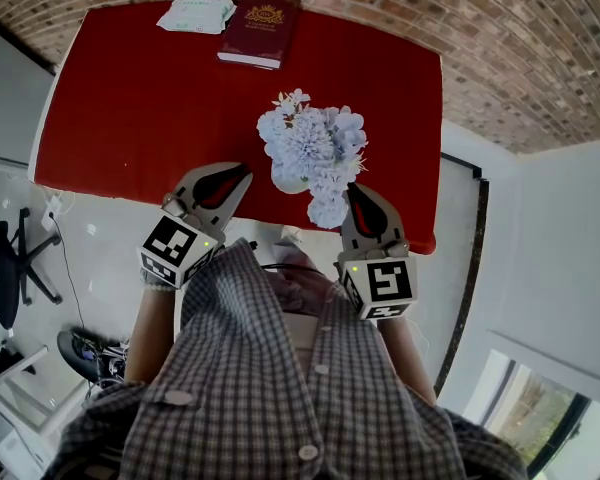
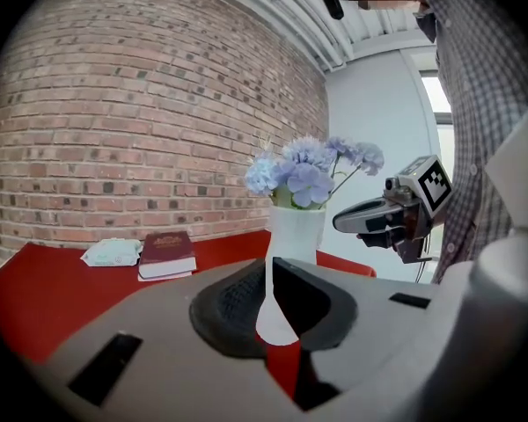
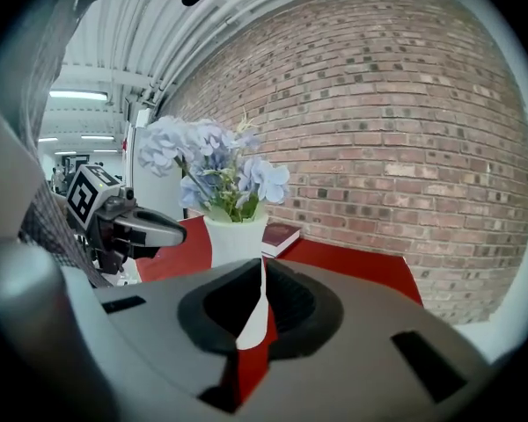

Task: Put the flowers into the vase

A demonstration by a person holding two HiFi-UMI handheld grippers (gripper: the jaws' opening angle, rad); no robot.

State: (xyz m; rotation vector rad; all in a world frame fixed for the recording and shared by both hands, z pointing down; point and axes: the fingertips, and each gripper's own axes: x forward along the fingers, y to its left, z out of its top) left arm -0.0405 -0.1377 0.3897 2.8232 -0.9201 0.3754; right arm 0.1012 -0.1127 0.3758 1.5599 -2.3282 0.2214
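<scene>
We are holding the left gripper and right gripper — jaws together, empty — near the white vase, where the pale-blue flowers are already standing, seemingly leaving nothing undone.

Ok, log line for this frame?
flowers: in vase; left gripper: shut, empty; right gripper: shut, empty; task: looks done
</scene>
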